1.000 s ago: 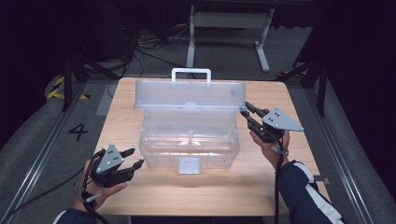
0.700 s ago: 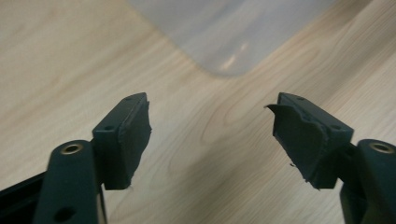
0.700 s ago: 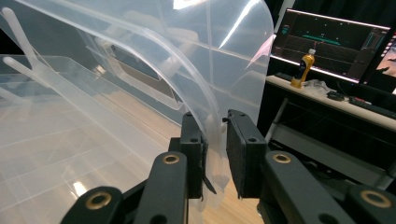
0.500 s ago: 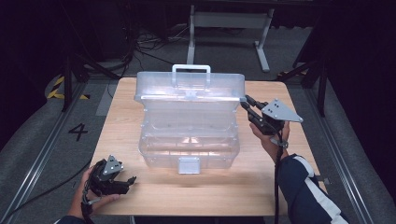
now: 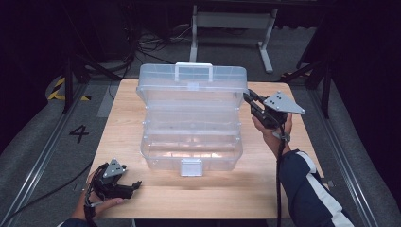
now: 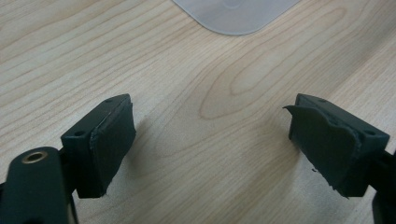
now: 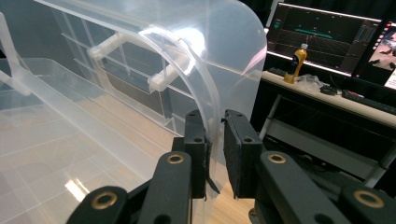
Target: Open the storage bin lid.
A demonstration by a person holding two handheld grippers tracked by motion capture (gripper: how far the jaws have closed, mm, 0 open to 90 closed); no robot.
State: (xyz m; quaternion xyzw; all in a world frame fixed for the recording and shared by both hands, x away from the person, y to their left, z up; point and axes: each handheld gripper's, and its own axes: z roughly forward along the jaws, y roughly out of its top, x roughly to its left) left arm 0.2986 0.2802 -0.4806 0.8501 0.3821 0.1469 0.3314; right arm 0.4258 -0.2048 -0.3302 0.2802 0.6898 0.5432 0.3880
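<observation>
A clear plastic toolbox (image 5: 191, 137) stands in the middle of the wooden table (image 5: 283, 184), its lid (image 5: 193, 82) raised partway with a white handle (image 5: 194, 67) on top. My right gripper (image 5: 247, 96) is at the lid's right edge, shut on the lid's curved side wall (image 7: 212, 116). A latch tab (image 5: 191, 166) sits on the box front. My left gripper (image 5: 137, 183) rests low at the table's front left corner, open, with bare wood between its pads (image 6: 109, 140). A corner of the box (image 6: 233, 14) lies ahead of it.
Behind the table stand a metal frame (image 5: 231, 21) and cables on the dark floor. A floor mark "4" (image 5: 79, 133) lies to the left. In the right gripper view a desk with monitors (image 7: 327, 32) and a yellow bottle (image 7: 297, 63) stands beyond the box.
The lid has swung further up with my right gripper holding its edge. My left gripper has drawn back towards the front left corner of the table, away from the box.
</observation>
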